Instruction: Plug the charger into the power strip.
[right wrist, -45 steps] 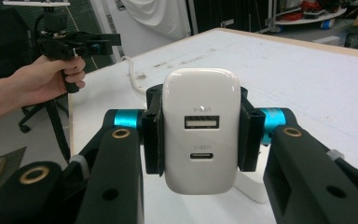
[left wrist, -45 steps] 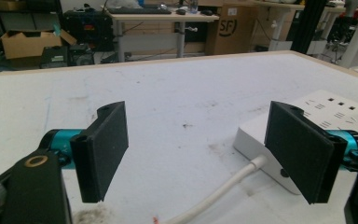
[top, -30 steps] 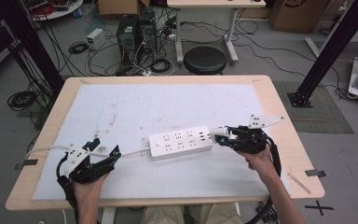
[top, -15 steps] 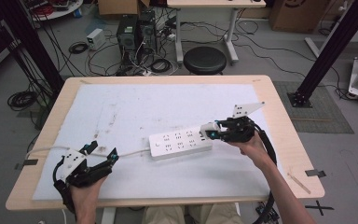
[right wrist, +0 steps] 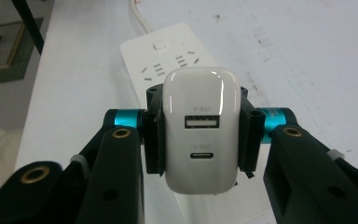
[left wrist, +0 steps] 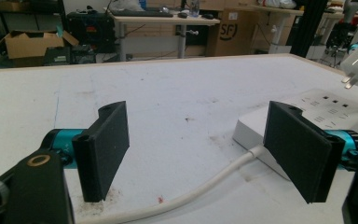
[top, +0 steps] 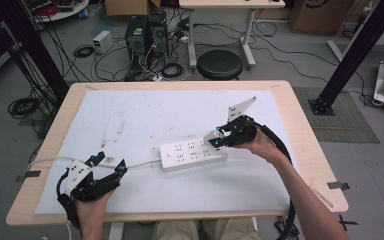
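While the white charger is clamped between the pads of the right gripper, it is held just above the right end of the white power strip, which lies near the middle of the table. Two ports are seen on the charger's back face. Jaws of the left gripper are spread wide with nothing held, near the strip's cord.

Charger prongs hidden behind its own body in right gripper view. Power strip near end covered by charger. Strip cable cut off at bottom edge in left gripper view.
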Demonstrator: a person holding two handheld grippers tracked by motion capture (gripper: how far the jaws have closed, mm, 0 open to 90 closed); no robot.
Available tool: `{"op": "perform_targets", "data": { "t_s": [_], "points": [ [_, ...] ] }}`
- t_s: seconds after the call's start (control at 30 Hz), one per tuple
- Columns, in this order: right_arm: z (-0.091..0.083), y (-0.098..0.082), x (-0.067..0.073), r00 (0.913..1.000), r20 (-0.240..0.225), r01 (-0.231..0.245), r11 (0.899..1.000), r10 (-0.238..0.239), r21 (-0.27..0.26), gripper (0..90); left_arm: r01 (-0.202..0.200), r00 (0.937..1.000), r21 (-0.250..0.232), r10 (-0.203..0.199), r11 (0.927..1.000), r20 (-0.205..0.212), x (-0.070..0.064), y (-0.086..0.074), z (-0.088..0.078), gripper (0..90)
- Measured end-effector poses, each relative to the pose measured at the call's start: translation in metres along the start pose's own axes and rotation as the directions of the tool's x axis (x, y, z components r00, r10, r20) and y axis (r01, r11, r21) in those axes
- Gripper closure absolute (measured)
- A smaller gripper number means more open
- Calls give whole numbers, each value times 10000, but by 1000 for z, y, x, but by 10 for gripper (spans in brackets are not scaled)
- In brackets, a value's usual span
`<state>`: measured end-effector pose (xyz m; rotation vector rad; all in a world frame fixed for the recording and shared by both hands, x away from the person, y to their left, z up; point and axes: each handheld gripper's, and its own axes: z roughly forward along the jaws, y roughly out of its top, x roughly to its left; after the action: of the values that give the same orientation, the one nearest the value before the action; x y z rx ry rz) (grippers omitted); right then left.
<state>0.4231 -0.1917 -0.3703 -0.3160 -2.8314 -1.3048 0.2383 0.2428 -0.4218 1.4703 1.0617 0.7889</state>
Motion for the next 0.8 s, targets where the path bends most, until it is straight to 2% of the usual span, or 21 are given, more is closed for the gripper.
{"op": "perform_targets", "data": {
  "t_s": [0.13,0.17,0.27,0.3,0.4,0.6,0.73,0.8],
  "points": [
    [5,3,-6,9998,-15,212,9982,-211,565,633,-26,10000,19,26,10000,-54,2,-1,-1,224],
    [6,6,-8,9994,95,332,9955,-342,886,633,-15,10000,6,15,10000,-56,2,-1,-1,226],
    [7,8,-9,9986,49,525,9931,-533,1052,633,34,10000,2,-34,10000,-74,2,-2,-2,226],
    [11,18,-12,9938,98,1079,9816,-1108,1578,633,37,10000,-16,-38,10000,-68,1,-2,-2,226],
    [14,26,-13,9905,-98,1365,9704,-1373,1990,633,30,10000,25,-30,10000,-28,1,-2,-3,227],
    [22,36,-19,9793,-361,2012,9382,-1992,2816,633,63,9999,-14,-64,10000,-135,2,-3,-6,227],
    [25,39,-22,9752,-542,2208,9281,-2145,2999,633,72,9998,21,-72,10000,-195,2,-4,-9,227],
    [27,41,-22,9702,-636,2418,9210,-2337,3054,634,-3,9998,117,5,9999,-202,3,-5,-11,227]
  ]
}}
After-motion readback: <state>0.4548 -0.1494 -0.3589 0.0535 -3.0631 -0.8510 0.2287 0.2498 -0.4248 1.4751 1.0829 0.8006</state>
